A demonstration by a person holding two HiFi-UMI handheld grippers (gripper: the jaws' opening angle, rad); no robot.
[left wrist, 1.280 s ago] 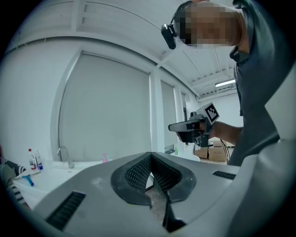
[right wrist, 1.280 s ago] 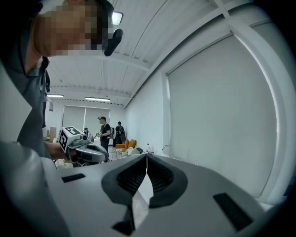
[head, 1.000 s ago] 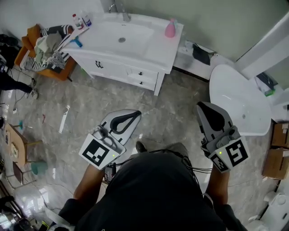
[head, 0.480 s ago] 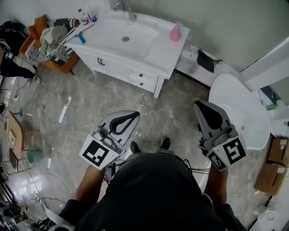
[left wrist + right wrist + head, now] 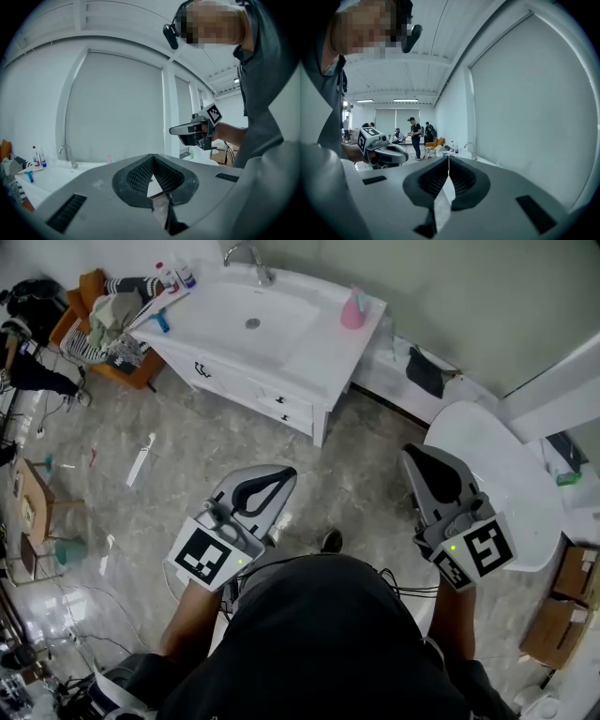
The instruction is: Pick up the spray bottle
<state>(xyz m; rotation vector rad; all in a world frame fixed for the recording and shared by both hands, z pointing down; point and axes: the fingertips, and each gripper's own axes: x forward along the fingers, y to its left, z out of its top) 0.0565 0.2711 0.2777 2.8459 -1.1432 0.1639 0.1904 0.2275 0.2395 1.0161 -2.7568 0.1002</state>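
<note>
A pink spray bottle [image 5: 352,308] stands upright at the right end of a white washstand [image 5: 323,352], beside the basin; it shows small and far in the left gripper view [image 5: 109,159]. My left gripper [image 5: 284,475] hangs shut and empty over the floor, well short of the washstand. My right gripper [image 5: 411,455] is level with it to the right, also shut and empty. In their own views the left gripper's [image 5: 152,156] and the right gripper's [image 5: 448,157] jaws meet at the tips with nothing between.
Small bottles [image 5: 173,276] and a faucet [image 5: 246,257] sit at the washstand's far side. An orange chair piled with clothes [image 5: 103,315] stands to its left, a round white fixture [image 5: 487,474] to the right. Cardboard boxes [image 5: 553,634] lie at the right edge. People [image 5: 415,133] stand far across the room.
Both grippers have been carried forward across the floor toward the washstand, staying shut. The person's feet have stepped, and the washstand sits slightly lower and to the left in the head view.
</note>
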